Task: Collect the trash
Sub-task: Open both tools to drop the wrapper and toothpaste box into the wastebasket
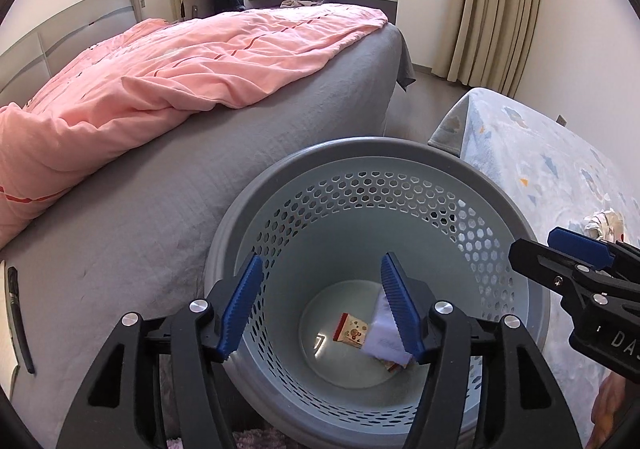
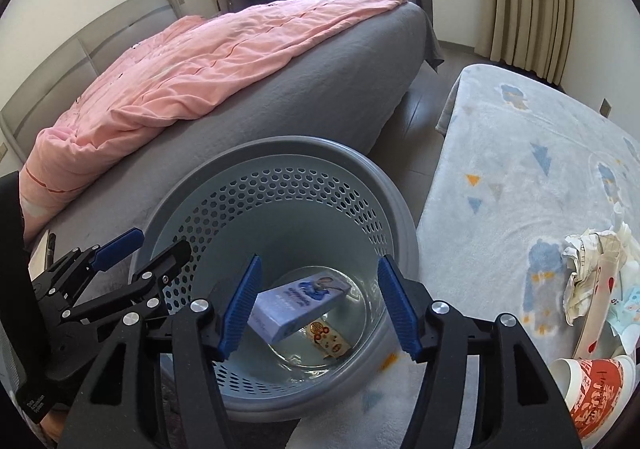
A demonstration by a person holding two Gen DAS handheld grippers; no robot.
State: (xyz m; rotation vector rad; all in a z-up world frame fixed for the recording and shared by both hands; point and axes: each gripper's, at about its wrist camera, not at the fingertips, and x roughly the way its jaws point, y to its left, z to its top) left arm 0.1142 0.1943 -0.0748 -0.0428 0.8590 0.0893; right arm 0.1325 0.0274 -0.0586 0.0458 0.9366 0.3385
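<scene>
A grey perforated basket (image 1: 372, 147) stands between the bed and a low table. At its bottom lie a pale purple carton (image 2: 296, 305), tilted, and a small red-and-white wrapper (image 2: 330, 343). My left gripper (image 1: 320, 257) hangs open above the basket's mouth, nothing touching its blue pads. My right gripper (image 2: 320, 259) is open too, over the basket's right half, with the carton far below it. Each gripper shows in the other's view: the right one (image 1: 534, 243) and the left one (image 2: 162, 241). More trash sits on the table: crumpled paper (image 2: 588, 269) and a red-and-white paper cup (image 2: 596, 389).
A bed with a grey cover (image 1: 160, 229) and a pink quilt (image 1: 180, 65) fills the left. The table under a pale blue blanket (image 2: 520, 169) is on the right, with a strip of floor (image 2: 424, 121) between. Curtains and a window are behind.
</scene>
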